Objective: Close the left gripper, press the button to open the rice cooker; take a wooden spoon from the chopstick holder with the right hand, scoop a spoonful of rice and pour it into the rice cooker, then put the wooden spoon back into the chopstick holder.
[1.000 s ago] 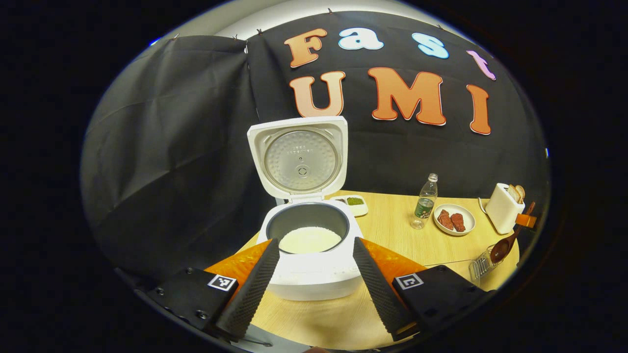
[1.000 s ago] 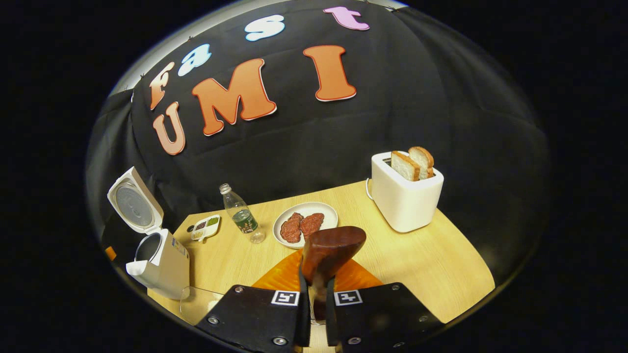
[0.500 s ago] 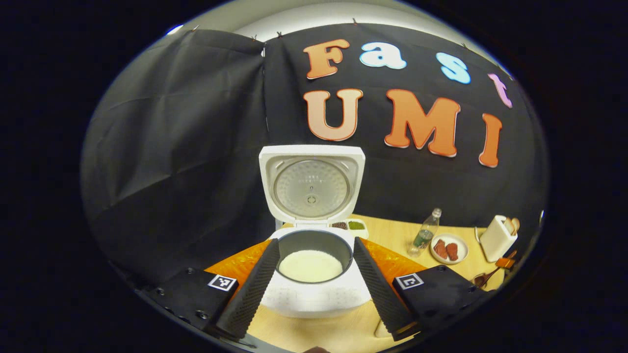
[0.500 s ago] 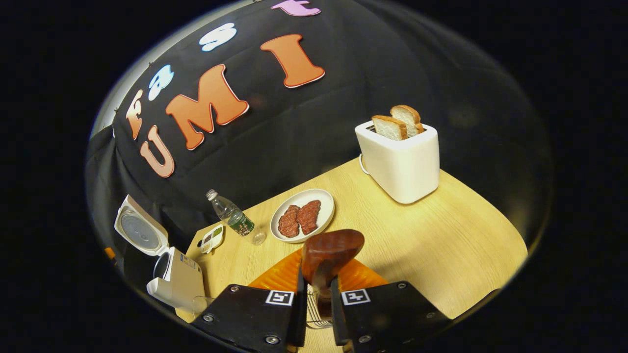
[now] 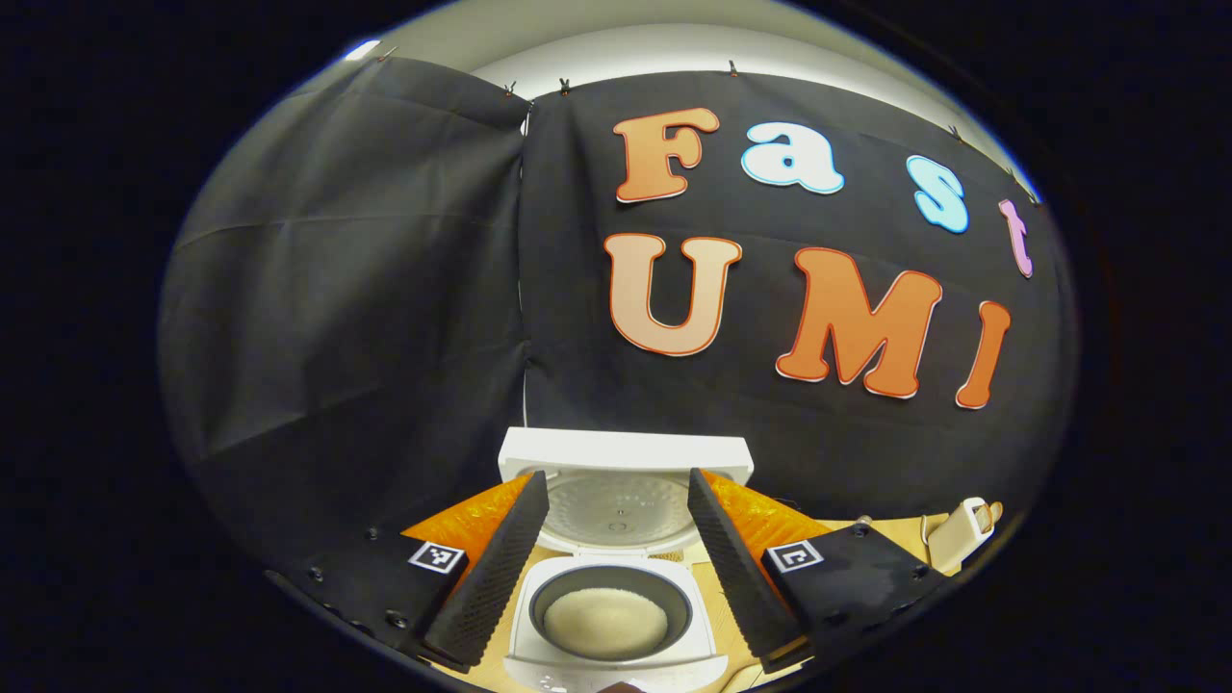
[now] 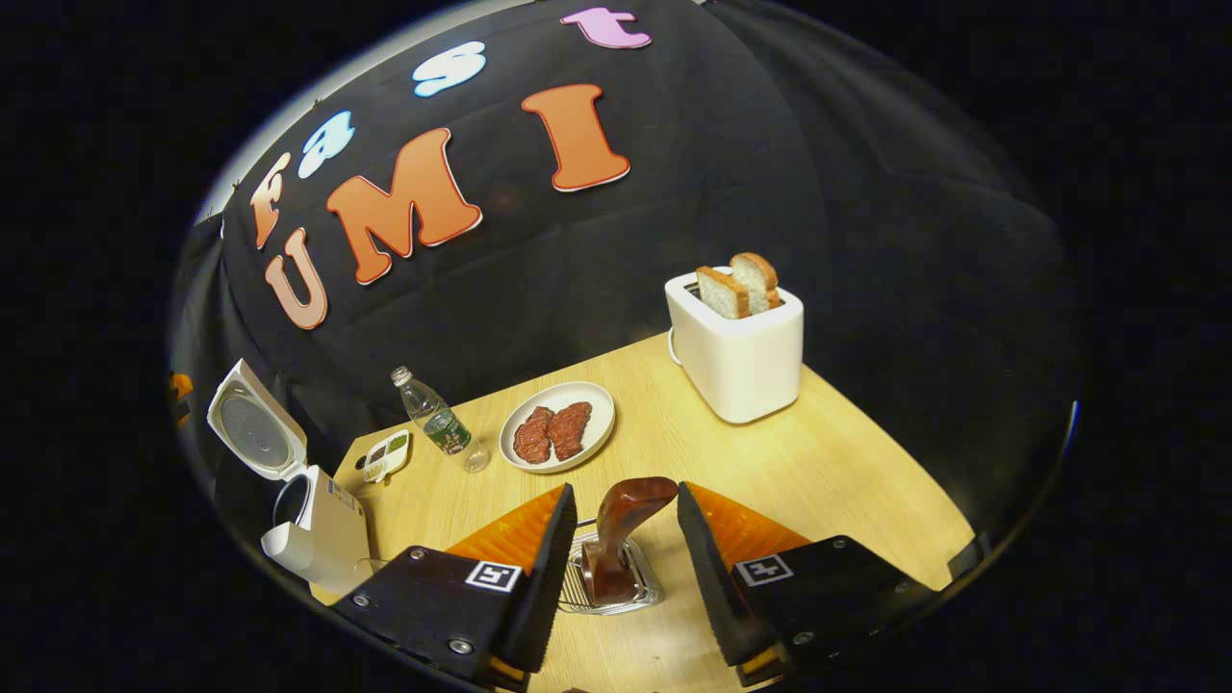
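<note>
In the left gripper view the white rice cooker [image 5: 616, 616] stands with its lid [image 5: 624, 481] up, white rice [image 5: 604, 618] in its dark pot. My left gripper [image 5: 616, 515] is open, raised above and in front of the cooker, with nothing between its fingers. In the right gripper view the dark wooden spoon [image 6: 624, 525] stands bowl-up in the wire chopstick holder [image 6: 608, 582] on the table. My right gripper [image 6: 621, 525] is open, its fingers on either side of the spoon and apart from it. The open rice cooker [image 6: 308, 510] sits at the far left.
On the wooden table [image 6: 837, 481] stand a white toaster [image 6: 739, 351] with two bread slices, a plate of meat [image 6: 558, 438], a water bottle [image 6: 433, 422] and a small divided dish [image 6: 385, 454]. A glass container [image 6: 371, 573] sits by the cooker. The toaster [image 5: 962, 529] also shows at the table's far right.
My right gripper opened and let go of the spoon, which now stands in the holder. My left gripper rose and tilted up, so the cooker dropped low in its view.
</note>
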The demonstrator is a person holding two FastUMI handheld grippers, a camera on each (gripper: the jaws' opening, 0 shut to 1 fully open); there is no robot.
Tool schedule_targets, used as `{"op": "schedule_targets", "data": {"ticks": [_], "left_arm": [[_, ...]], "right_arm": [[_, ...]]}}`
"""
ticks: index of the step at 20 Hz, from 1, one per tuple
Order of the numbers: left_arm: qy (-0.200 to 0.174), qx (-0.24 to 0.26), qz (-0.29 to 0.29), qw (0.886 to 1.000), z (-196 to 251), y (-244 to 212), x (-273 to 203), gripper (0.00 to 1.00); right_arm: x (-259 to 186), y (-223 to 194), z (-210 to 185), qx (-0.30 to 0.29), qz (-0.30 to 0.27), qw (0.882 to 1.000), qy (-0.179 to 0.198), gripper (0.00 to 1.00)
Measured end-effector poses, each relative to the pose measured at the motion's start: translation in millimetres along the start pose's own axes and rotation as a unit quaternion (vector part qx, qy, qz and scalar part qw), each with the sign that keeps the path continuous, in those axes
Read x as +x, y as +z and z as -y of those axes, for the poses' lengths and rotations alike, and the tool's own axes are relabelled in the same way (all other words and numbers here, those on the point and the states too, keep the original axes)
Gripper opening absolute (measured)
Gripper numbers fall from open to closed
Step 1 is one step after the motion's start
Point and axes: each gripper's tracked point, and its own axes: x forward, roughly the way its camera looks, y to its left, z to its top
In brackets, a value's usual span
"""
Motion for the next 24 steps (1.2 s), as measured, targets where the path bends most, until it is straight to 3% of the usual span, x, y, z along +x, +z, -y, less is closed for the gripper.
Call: {"op": "schedule_targets", "data": {"ticks": [4, 12, 15, 19, 22, 24], "left_arm": [[0.014, 0.042, 0.001, 0.999, 0.5, 18.6, 55.0, 0.99], [0.005, 0.074, -0.069, 0.995, 13.3, -17.4, 146.5, 0.99], [-0.009, 0.063, -0.092, 0.994, 15.5, -24.2, 142.1, 0.99], [-0.023, 0.052, -0.148, 0.987, 18.9, -43.1, 111.5, 0.99], [-0.035, 0.043, -0.222, 0.974, 23.1, -73.0, 83.4, 0.98], [-0.038, 0.016, -0.294, 0.955, 24.5, -106.9, 64.3, 0.98]], "right_arm": [[-45.7, 23.8, 14.6, -0.031, 0.036, 0.999, -0.026, 0.78], [-112.2, 34.4, 17.3, -0.038, 0.067, 0.995, -0.059, 0.8], [-113.4, 38.5, 16.9, -0.048, 0.069, 0.995, -0.06, 0.8], [-103.6, 48.1, 0.7, -0.051, 0.075, 0.995, -0.035, 0.8], [-89.5, 50.9, -14.4, -0.057, 0.074, 0.996, -0.011, 0.8], [-81.6, 52.2, -24.2, -0.065, 0.072, 0.995, 0.003, 0.8]]}}
